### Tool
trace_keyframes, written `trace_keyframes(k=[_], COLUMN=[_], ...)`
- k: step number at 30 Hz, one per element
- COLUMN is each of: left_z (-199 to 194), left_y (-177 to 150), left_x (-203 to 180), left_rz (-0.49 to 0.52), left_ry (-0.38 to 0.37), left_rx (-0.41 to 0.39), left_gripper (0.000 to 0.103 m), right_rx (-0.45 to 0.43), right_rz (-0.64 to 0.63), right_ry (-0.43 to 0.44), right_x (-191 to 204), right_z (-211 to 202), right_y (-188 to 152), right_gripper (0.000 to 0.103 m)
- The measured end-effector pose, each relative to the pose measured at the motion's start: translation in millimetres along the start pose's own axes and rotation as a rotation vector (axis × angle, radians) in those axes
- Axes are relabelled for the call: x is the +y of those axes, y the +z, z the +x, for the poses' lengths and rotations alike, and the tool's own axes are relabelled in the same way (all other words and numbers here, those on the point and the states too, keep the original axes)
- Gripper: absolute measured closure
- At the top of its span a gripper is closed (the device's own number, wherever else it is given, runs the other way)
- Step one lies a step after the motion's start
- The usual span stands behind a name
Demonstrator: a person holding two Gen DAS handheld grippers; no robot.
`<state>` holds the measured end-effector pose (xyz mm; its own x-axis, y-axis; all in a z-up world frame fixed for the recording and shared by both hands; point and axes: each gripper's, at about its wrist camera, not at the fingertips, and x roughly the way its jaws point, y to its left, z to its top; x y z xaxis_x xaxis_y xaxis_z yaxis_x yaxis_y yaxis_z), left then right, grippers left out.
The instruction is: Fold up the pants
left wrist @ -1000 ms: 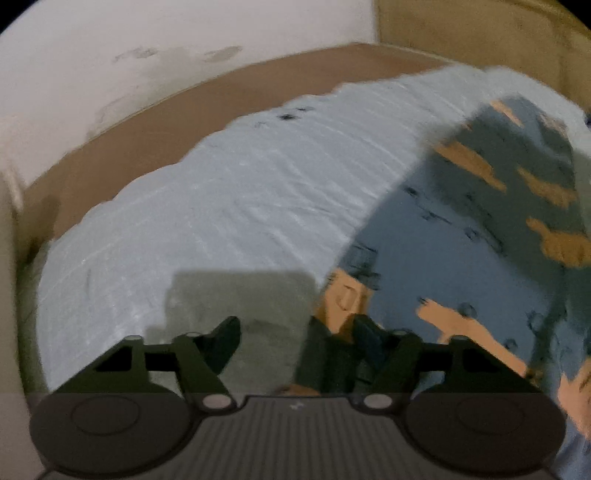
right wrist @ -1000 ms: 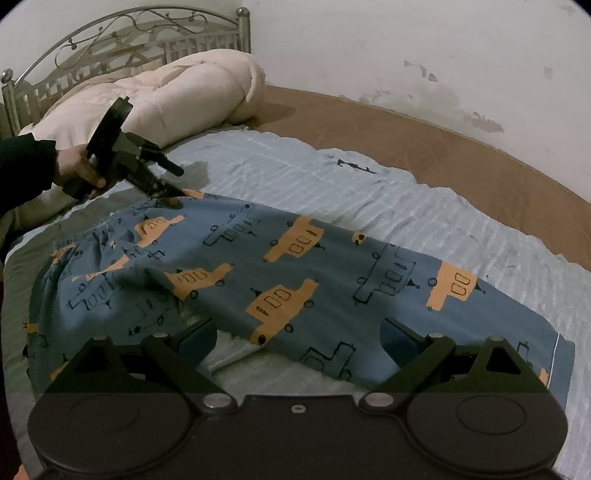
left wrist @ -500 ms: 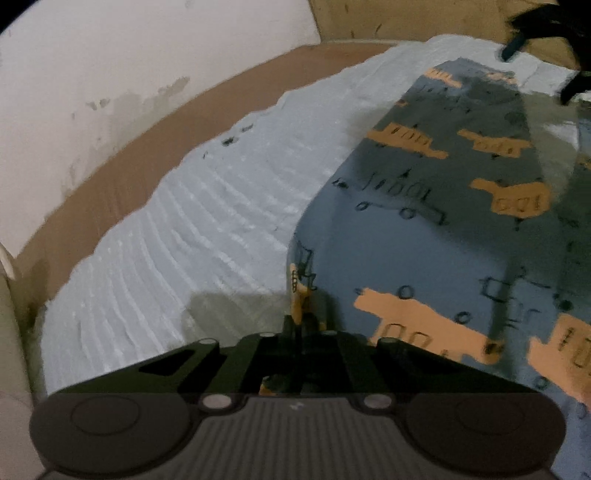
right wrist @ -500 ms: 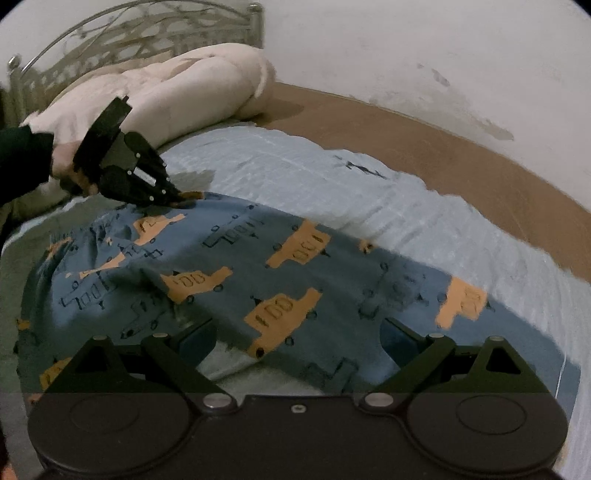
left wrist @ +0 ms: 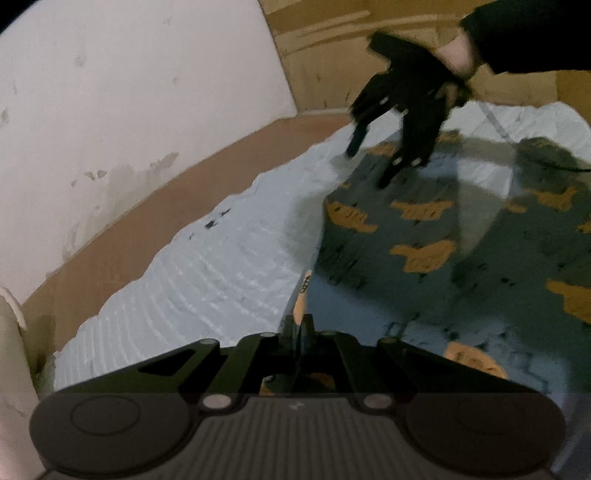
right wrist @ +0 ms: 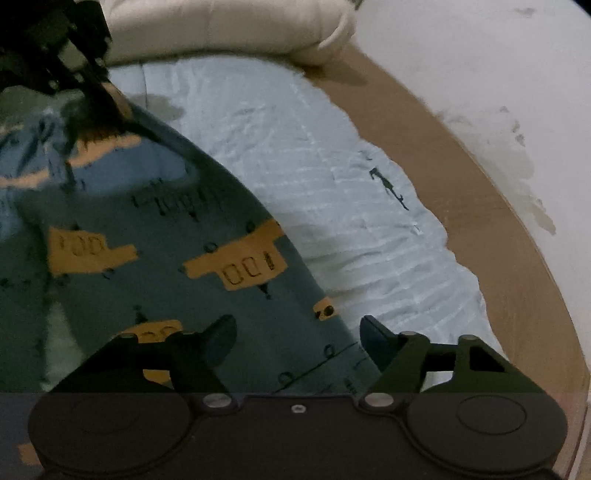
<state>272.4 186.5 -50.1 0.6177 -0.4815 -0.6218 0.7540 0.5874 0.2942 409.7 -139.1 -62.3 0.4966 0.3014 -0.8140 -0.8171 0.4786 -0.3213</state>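
Left wrist view: one pair of pants [left wrist: 461, 251] lies on one bed [left wrist: 229, 266]; left hand-held gripper [left wrist: 297, 332] is clenched on its edge. Right hand-held gripper [right wrist: 297, 338] is closing, pads straddling fabric without pressing.

We find ourselves in a home bedroom. A bed [right wrist: 524, 280] with a brown frame edge stands against a white plastered wall [left wrist: 129, 92] that shows stains and flaked patches. A pale blue ribbed sheet [right wrist: 332, 229] covers the mattress, and a rolled cream quilt [right wrist: 229, 26] lies at the far end. We note wooden panelling [left wrist: 325, 66] at the far side in the left wrist view.
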Motion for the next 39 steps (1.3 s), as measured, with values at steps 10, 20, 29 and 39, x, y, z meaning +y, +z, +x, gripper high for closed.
trace_keyframes(k=[10, 20, 29, 39], left_z=[-21.7, -21.2, -66.7, -67.6], left_y=[-14.8, -19.3, -17.4, -39.2], left_x=[-17.6, -8.5, -36.7, -91.7], left_rz=[0.007, -0.106, -0.083, 0.031], left_ry=[-0.036, 0.052, 0.066, 0.071], left_rx=[0.025, 0.019, 0.001, 0.113], left_gripper=[0.103, 0.103, 0.103, 0.102], right_rx=[0.106, 0.019, -0.037, -0.043], right_rz=[-0.054, 0.012, 0.02, -0.018], right_ry=[0.058, 0.059, 0.037, 0.036], right_x=[-8.5, 11.8, 65.6, 146.0], right_z=[34.1, -23.6, -78.1, -114.4], right_y=[14.1, 2.5, -16.9, -41.8], right_gripper=[0.071, 0.103, 0.103, 0.103])
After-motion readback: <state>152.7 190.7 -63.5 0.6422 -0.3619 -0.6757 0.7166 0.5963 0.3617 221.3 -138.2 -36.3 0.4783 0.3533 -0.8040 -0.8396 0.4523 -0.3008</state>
